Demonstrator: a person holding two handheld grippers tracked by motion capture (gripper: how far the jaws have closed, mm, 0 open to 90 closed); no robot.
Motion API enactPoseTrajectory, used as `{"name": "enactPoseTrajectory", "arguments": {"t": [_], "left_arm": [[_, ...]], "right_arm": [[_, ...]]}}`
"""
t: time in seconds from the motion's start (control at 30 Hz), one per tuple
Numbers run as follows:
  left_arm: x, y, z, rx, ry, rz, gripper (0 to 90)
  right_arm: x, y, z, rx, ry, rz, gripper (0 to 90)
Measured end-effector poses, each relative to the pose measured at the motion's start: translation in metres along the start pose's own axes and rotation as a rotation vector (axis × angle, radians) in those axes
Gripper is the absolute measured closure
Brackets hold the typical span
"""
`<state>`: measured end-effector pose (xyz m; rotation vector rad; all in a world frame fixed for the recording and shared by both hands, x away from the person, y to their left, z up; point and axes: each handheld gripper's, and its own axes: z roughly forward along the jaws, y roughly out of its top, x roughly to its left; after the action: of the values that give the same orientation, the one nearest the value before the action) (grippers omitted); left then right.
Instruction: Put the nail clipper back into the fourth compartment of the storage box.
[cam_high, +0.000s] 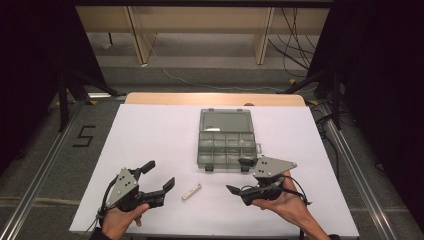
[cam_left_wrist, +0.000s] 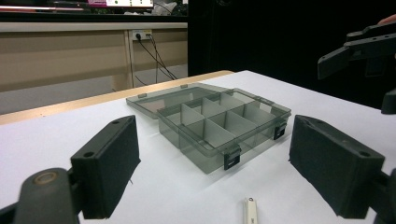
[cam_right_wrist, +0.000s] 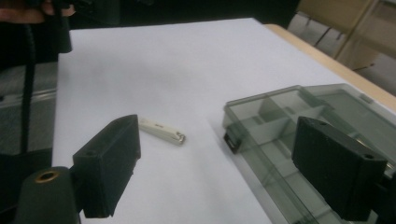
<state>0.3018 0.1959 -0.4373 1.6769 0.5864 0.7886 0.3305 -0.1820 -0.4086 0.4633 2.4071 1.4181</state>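
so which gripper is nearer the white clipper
Left, narrowly. The left gripper is open just left of the white clipper, its lower jaw tip close by. The right gripper is open a bit farther off on the clipper's right, by the box.

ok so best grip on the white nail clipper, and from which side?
Probably from above, jaws closing across the narrow width of the nail clipper near mid-length. It lies flat on the white table, long and slim, angled toward the open compartment box, with free space on both long sides. The left gripper is nearest and stands open; the right gripper is open too.
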Motion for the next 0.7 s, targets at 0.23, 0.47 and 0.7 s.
{"name": "enactPoseTrajectory", "arguments": {"t": [0.23,0.47,0.7], "left_arm": [[0.0,0.0,-0.001,0.001,0.001,0.001,15.5],[0.0,0.0,-0.001,0.002,0.006,0.001,15.5],[0.001,0.0,-0.002,0.003,0.012,0.002,15.5]], "right_arm": [[0.001,0.016,0.028,0.129,0.124,-0.086,19.7],[0.001,0.024,0.059,0.209,0.193,-0.129,22.2],[0.006,0.031,0.097,0.306,0.281,-0.191,24.0]]}}
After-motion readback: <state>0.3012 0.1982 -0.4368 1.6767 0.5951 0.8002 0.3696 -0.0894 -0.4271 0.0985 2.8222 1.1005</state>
